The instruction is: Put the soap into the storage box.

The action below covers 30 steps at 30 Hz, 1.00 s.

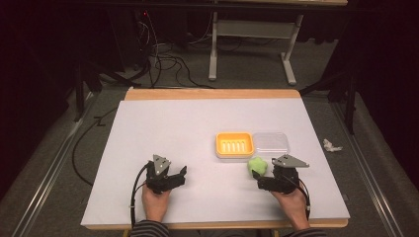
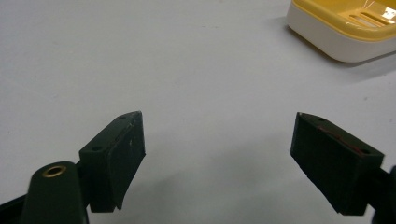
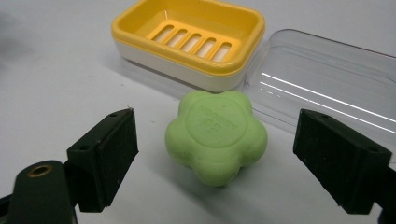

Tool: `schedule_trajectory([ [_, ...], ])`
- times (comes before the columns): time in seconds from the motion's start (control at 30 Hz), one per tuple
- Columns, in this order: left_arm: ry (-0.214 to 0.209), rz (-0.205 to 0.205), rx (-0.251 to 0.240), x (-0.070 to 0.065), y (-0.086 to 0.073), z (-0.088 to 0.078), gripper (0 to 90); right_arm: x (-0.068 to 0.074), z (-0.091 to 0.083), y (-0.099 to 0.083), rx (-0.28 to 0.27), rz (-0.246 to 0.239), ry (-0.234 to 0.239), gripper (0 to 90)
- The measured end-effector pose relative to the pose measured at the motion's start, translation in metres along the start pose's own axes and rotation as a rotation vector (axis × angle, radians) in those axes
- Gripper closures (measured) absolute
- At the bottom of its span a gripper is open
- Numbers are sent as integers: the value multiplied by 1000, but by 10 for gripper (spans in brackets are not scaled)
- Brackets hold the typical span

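- We take the yellow soap dish (image 1: 234, 144) as our landmark; it sits on the white table (image 1: 173, 133), its slotted tray open to view.
- We see a green flower-shaped soap (image 3: 216, 135) lying on the table just in front of the dish, near its right front corner, close to it but not touching it in the right gripper view.
- The soap shows raised lettering on its top face, too blurred for us to read.
- A clear plastic lid (image 3: 327, 88) lies flat on the table, right beside the dish on its right side, its edge close against the dish.
- Our right gripper (image 3: 215, 161) has its jaws spread wide, one on each side of the soap, with a gap between each jaw and the soap; nothing is gripped.
- In the high view the right gripper (image 1: 260, 177) sits in front of the dish, just below the soap (image 1: 257, 165).
- Our left gripper (image 2: 217, 154) also has its jaws wide apart, with bare table between them.
- In the high view the left gripper (image 1: 179, 176) rests well to the left of and in front of the dish, apart from the soap.
- From the left gripper view, the dish (image 2: 345, 28) appears at the upper right, beyond the jaws.
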<state>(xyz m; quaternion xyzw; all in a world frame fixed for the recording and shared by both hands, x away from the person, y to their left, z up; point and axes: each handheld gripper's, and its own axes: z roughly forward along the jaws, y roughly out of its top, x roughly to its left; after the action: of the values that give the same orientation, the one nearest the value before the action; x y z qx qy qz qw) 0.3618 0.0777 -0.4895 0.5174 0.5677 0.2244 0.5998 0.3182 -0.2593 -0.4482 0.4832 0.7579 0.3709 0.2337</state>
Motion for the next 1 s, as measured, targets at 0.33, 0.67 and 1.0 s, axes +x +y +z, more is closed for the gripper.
schedule_trajectory([
  [0.33,4,-5,5,1,0,1,184,-1,16,6,63,23,-21,140],
  [0.67,-5,5,9,-1,-1,0,187,1,29,9,101,44,-55,142],
  [1.0,-17,0,12,0,0,-1,187,2,39,10,168,50,-72,162],
])
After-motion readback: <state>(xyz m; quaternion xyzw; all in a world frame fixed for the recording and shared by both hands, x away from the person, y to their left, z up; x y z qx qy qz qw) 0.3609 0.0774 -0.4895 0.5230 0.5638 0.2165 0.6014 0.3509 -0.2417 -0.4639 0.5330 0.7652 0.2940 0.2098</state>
